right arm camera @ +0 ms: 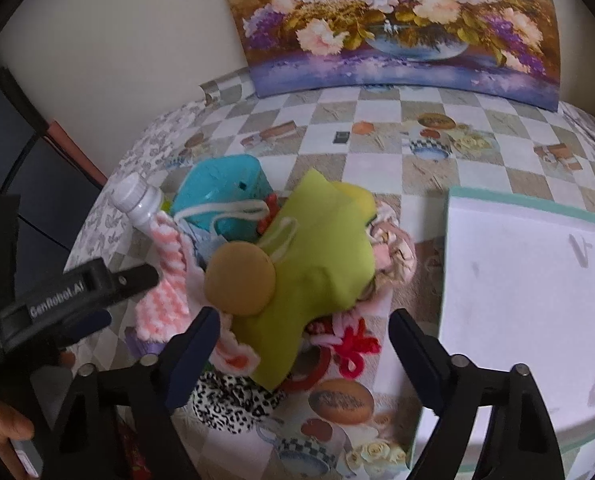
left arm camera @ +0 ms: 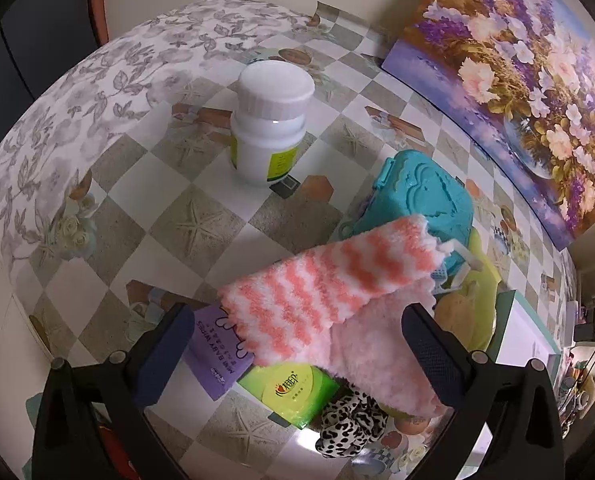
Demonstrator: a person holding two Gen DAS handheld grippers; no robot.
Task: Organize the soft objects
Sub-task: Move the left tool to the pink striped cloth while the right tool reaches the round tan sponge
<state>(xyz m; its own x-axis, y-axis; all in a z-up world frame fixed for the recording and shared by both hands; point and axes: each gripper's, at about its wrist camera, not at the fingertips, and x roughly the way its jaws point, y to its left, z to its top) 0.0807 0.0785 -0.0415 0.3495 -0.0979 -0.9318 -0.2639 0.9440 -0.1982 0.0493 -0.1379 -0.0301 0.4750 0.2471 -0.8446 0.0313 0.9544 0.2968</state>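
Both grippers' fingers wide, holding nothing: left gripper (left arm camera: 297,348) straddles the striped fuzzy sock (left arm camera: 329,280), right gripper (right arm camera: 303,344) straddles the green felt piece (right arm camera: 317,264); closing may snag neighbouring pile items.

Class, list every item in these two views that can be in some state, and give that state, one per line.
White bottle: upright, capped.
Teal box: lid shut.
Striped sock: draped across the pile.
Green felt piece: lying on top of the pile.
White box: lid on.
Left tongs: open.
Right tongs: open.
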